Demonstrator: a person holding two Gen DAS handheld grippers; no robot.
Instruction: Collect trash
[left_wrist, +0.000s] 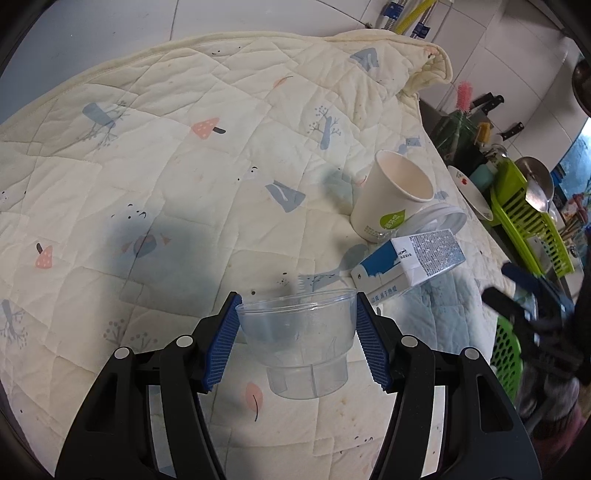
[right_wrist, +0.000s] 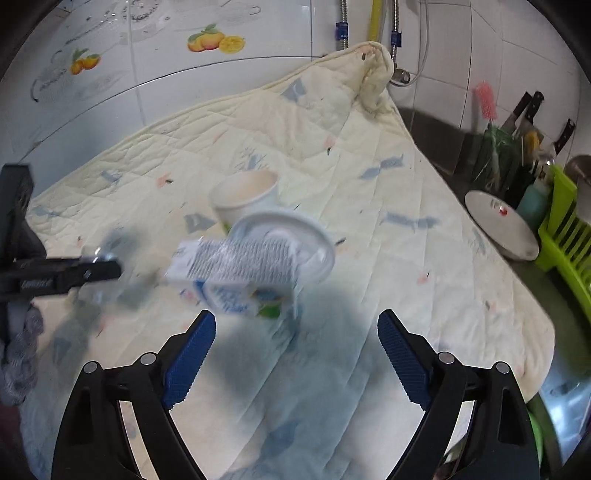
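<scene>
My left gripper (left_wrist: 297, 314) is shut on a clear plastic cup (left_wrist: 303, 343), its blue pads against the cup's rim, above the quilted cloth (left_wrist: 166, 166). Ahead to the right lie a white paper cup (left_wrist: 393, 195) on its side, a white plastic lid (left_wrist: 443, 218) and a blue-and-white milk carton (left_wrist: 410, 262). My right gripper (right_wrist: 295, 332) is open and empty, just short of the blurred carton (right_wrist: 236, 284), with the lid (right_wrist: 295, 236) and paper cup (right_wrist: 245, 195) behind it. The left gripper (right_wrist: 66, 277) shows at the left of the right wrist view.
The cloth covers a counter against a tiled wall. To the right stand a white plate (right_wrist: 502, 229), a green dish rack (right_wrist: 569, 236), knives and a pink brush (right_wrist: 485, 99). A green basket (left_wrist: 508, 354) sits below the counter's right edge.
</scene>
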